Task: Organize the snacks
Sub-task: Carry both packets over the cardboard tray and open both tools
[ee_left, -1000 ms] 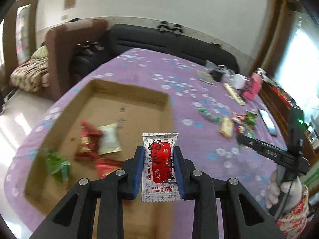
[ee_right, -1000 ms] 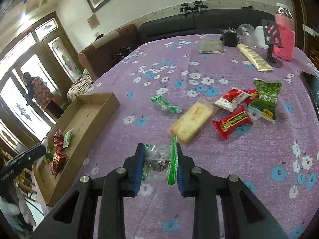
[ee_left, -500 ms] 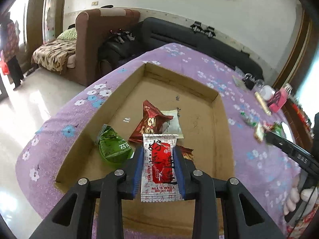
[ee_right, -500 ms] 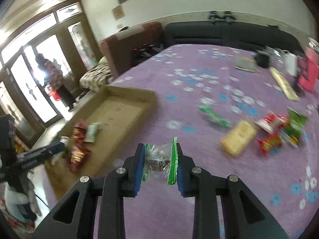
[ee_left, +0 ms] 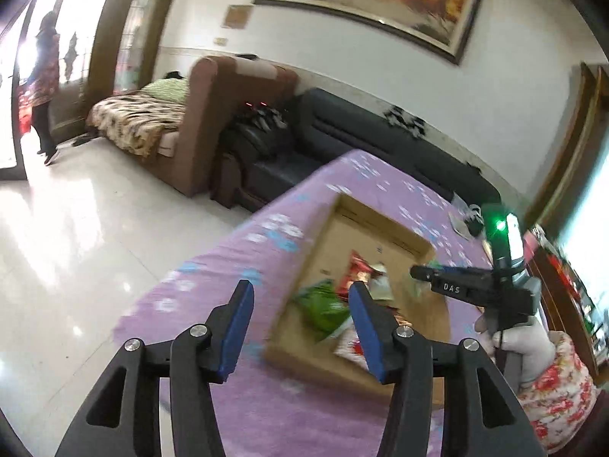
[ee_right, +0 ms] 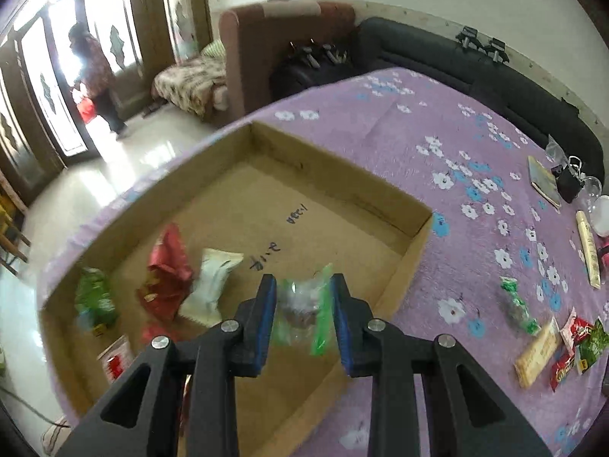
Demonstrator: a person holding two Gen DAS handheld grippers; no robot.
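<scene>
The red-and-white packet (ee_right: 114, 360) has just been dropped into the cardboard box (ee_right: 415, 251), left gripper (ee_left: 300, 320) jaws now spread empty, while the green-edged candy (ee_right: 300, 304) is held clamped by the right gripper (ee_right: 302, 316) above the box, next in.

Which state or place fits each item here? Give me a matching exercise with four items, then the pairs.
Items:
1. left tool
2. right tool
3. green packet
4. beige snack bar

States or places:
A. lying on the purple tablecloth, outside the cardboard box
B. open, nothing between its fingers
C. lying inside the box
D. shut on a clear wrapped candy

Pairs: 1-B, 2-D, 3-C, 4-A
</scene>
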